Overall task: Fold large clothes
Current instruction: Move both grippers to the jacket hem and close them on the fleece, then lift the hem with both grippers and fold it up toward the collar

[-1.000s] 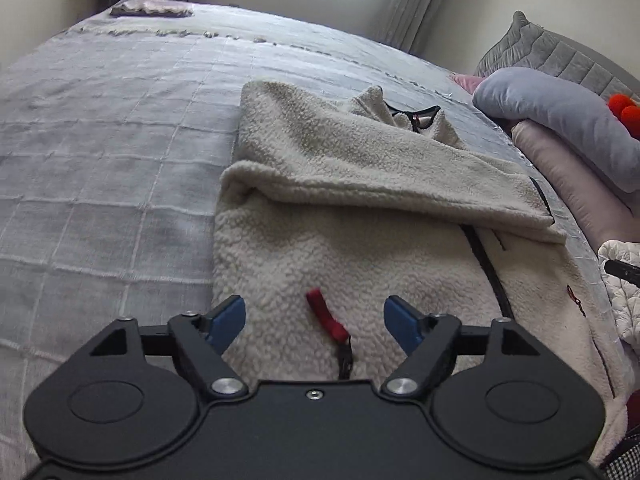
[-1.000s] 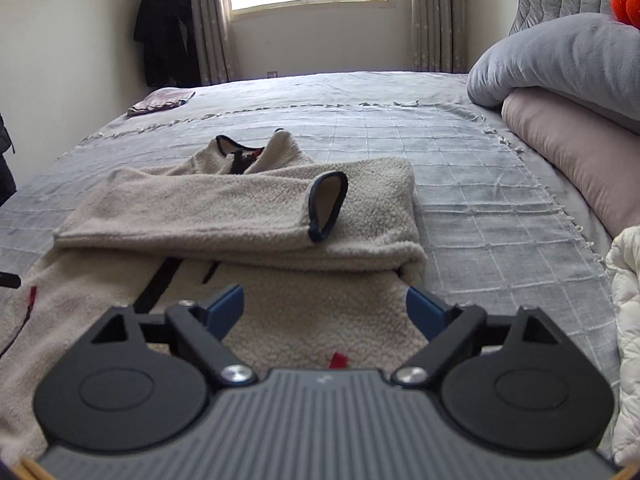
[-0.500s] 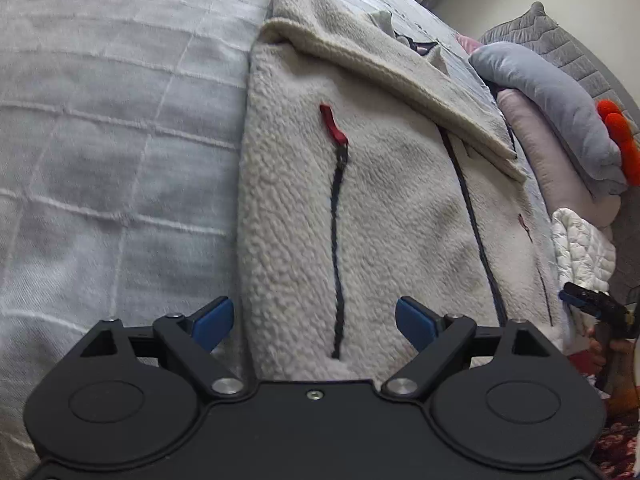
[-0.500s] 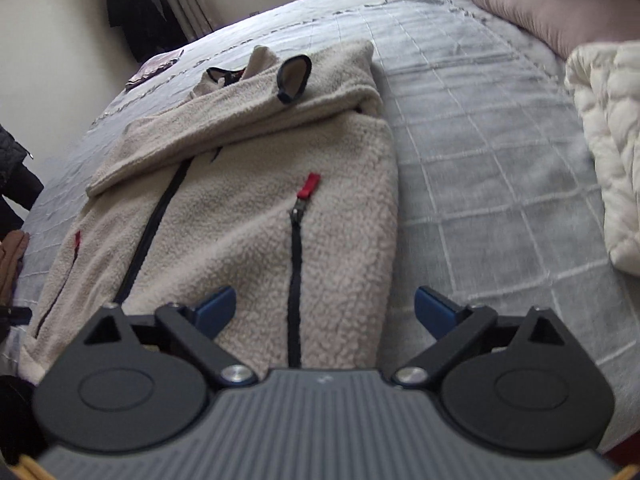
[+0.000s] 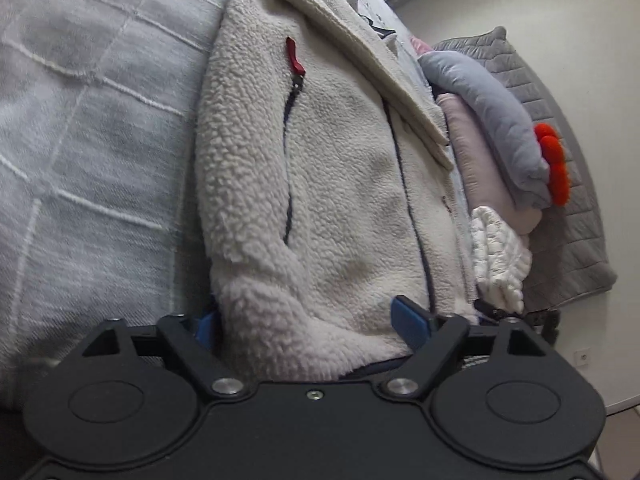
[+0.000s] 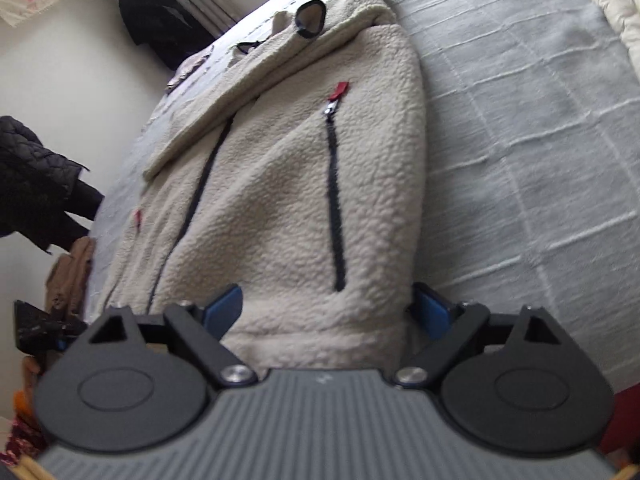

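A cream fleece jacket [image 5: 340,184] lies front up on the grey bedspread [image 5: 88,140], its sleeves folded across the chest. It has dark zips with a red pull [image 5: 295,59]. My left gripper [image 5: 307,322] is at the jacket's bottom hem. Its jaws are closing with one hem corner between the blue pads [image 5: 408,320]. In the right wrist view the same jacket [image 6: 280,200] fills the middle. My right gripper [image 6: 328,312] straddles the other hem corner. It too is closing, with fleece between its pads [image 6: 224,308]. Neither pair visibly pinches the cloth.
A grey pillow [image 5: 488,112], a pink one [image 5: 476,160], a white quilted item [image 5: 500,256] and a red plush [image 5: 554,160] lie along the headboard side. A dark coat [image 6: 160,20] hangs on the far wall. A black puffer jacket [image 6: 32,184] is at the bed's left edge.
Both grippers have dropped and pulled back from over the jacket's middle to its bottom hem. Each has rolled, and the hem corners now sit between narrower jaws.
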The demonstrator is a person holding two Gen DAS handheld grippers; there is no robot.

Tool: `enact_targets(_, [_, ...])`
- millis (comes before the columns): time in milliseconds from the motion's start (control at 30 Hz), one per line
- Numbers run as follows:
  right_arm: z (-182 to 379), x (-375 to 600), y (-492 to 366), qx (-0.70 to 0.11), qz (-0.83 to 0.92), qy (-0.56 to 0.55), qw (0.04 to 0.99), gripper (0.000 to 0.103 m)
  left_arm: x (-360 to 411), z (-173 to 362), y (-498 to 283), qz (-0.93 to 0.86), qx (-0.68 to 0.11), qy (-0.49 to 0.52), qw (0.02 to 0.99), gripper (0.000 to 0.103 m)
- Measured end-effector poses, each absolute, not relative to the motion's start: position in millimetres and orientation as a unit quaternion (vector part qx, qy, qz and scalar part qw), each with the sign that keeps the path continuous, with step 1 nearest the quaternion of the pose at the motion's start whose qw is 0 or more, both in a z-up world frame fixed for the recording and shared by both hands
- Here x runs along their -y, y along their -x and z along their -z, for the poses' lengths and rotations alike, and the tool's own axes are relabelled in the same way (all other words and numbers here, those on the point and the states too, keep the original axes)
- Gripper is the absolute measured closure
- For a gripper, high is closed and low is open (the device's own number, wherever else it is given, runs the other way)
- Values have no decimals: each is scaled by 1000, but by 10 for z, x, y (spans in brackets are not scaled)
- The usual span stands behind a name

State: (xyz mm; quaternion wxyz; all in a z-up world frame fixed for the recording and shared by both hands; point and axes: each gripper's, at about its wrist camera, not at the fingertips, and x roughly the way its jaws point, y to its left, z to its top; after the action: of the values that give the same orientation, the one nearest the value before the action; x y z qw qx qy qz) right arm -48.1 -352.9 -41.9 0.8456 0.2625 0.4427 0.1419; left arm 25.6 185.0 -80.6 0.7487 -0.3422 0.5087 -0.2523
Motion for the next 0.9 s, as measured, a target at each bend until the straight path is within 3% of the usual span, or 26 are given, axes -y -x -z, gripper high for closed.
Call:
enact_targets(33, [433, 3508, 492, -443, -152, -268, 842, 24, -1831, 828, -251, 255, -512, 346, 744, 43])
enact_targets(100, [459, 3472, 499, -442, -160, -275, 839, 32, -1759, 832, -253, 254, -515, 334, 747, 52])
enact_targets(200, [428, 3436, 513, -442, -142, -266, 845, 73, -1691, 780, -228, 248, -506, 318, 762, 66])
enact_targets(233, [421, 3449, 525, -440, -140, -274, 844, 79, -1689, 760, -214, 246, -501, 318, 766, 71])
enact_targets(333, [312, 3460, 591, -415, -142, -276, 855, 82, -1727, 662, -164, 237, -480, 320, 782, 76])
enact_targets(567, [-149, 3430, 542, -353, -150, -261, 886, 84, -1743, 174, -251, 239, -412, 304, 825, 79])
enact_targets(900, [-941, 3290, -423, -278, -116, -196, 933, 84, -1434, -764, -1404, 202, -317, 213, 902, 79])
